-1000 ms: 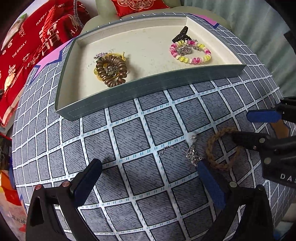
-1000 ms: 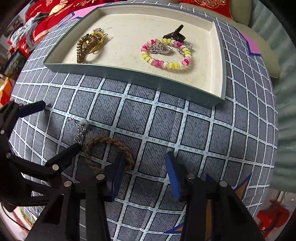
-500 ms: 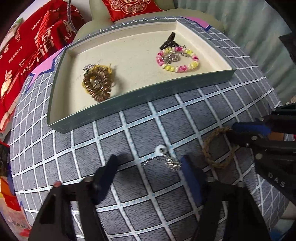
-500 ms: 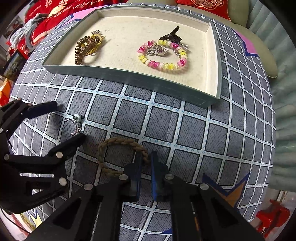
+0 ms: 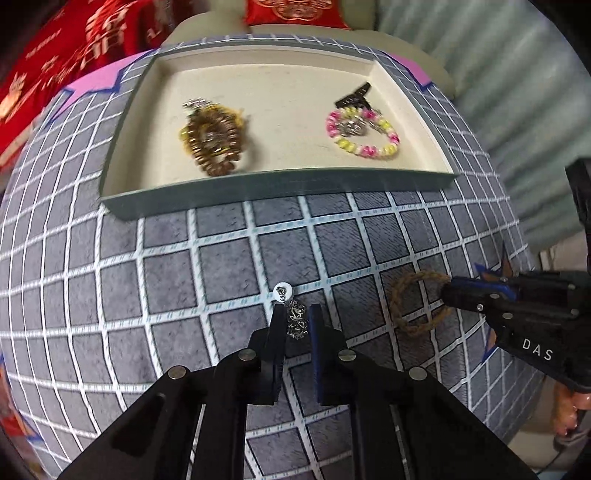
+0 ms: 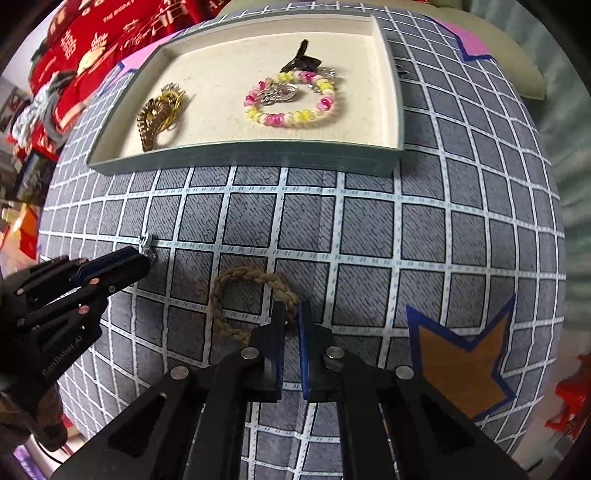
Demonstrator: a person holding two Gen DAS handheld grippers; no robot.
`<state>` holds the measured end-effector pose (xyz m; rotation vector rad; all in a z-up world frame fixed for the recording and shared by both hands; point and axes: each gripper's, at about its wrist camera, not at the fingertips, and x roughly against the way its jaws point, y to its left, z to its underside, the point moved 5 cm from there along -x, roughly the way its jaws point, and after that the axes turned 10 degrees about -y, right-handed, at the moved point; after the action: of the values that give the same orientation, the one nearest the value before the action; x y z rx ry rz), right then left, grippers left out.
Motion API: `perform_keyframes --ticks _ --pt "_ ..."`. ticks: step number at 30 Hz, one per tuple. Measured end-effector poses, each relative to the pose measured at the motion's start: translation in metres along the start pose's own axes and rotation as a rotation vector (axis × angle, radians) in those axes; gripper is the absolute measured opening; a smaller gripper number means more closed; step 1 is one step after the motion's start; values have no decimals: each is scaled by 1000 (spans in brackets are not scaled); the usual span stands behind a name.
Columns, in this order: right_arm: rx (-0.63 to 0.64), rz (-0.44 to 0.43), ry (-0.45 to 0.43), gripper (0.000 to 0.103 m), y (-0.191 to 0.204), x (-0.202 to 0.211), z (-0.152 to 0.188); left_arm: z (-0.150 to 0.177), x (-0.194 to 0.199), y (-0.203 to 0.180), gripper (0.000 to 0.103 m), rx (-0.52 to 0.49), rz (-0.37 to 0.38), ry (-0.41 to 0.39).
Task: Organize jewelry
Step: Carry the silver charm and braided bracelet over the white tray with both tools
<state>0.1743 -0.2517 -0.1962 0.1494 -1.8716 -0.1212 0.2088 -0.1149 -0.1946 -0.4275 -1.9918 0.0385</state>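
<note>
My left gripper (image 5: 295,314) is shut on a silver filigree pendant (image 5: 296,321) with a white bead, low on the grid cloth. It also shows in the right wrist view (image 6: 146,258). My right gripper (image 6: 291,314) is shut on a brown braided bracelet (image 6: 236,277), which lies on the cloth; it also shows in the left wrist view (image 5: 410,299). A cream-lined tray (image 5: 280,184) at the back holds a brown coil bracelet (image 5: 214,136), a pink and yellow bead bracelet (image 5: 364,134) and a black clip (image 5: 356,94).
The grey grid cloth (image 6: 369,229) covers the table, with an orange star patch (image 6: 461,362) at front right. Red fabric (image 6: 74,44) lies beyond the back left edge. A cushion (image 5: 295,11) sits behind the tray.
My left gripper moved in and closed on the silver pendant. My right gripper stayed closed on the braided bracelet and shifted slightly toward the tray.
</note>
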Motion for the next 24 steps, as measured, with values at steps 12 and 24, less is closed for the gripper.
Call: perform_keyframes --ticks 12,24 --pt "-38 -36 -30 7 -31 34 -8 9 28 8 22 42 0 -28" --pt "-77 -49 -58 7 -15 60 -7 4 59 18 22 79 -12 -77"
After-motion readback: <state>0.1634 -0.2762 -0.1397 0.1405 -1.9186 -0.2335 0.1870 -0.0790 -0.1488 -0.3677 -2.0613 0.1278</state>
